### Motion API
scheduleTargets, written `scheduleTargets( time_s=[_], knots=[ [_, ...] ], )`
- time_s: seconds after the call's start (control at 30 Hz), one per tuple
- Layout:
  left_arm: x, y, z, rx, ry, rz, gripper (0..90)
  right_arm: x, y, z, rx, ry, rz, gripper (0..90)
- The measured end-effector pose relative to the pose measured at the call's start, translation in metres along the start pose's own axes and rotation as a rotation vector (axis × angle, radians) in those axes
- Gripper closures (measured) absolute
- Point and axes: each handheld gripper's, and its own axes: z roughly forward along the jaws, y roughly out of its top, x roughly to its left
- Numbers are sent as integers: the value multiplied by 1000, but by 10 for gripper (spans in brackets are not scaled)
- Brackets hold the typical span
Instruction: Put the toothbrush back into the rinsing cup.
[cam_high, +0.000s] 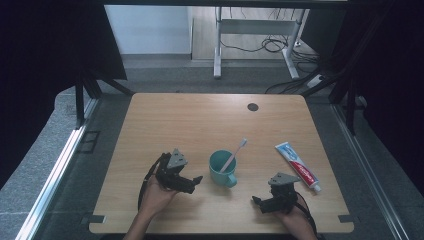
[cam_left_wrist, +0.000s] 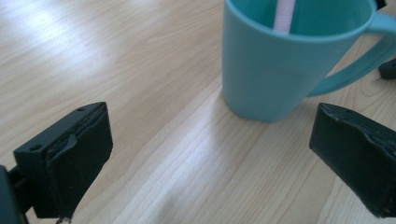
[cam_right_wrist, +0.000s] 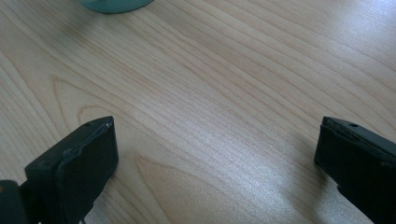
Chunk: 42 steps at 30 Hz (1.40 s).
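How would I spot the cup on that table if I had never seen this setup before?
Start at the wooden table and look to the middle of its near half, between the left gripper and the right gripper. There stands the teal mug, upright, its handle toward the person. It alone holds a pale toothbrush leaning out of it; the toothpaste tube lies flat to its right.
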Motion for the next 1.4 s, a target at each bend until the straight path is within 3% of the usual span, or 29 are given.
scheduleTargets(
  time_s=[0.33,0.73,1.4],
  knots=[
    [3,-25,2,6,14,-43,0,0,0,0,1,0,2,0],
    [3,-43,3,12,26,-68,0,0,0,0,1,0,2,0],
    [-2,-58,19,121,42,-58,0,0,0,0,3,-1,0,0]
  ],
)
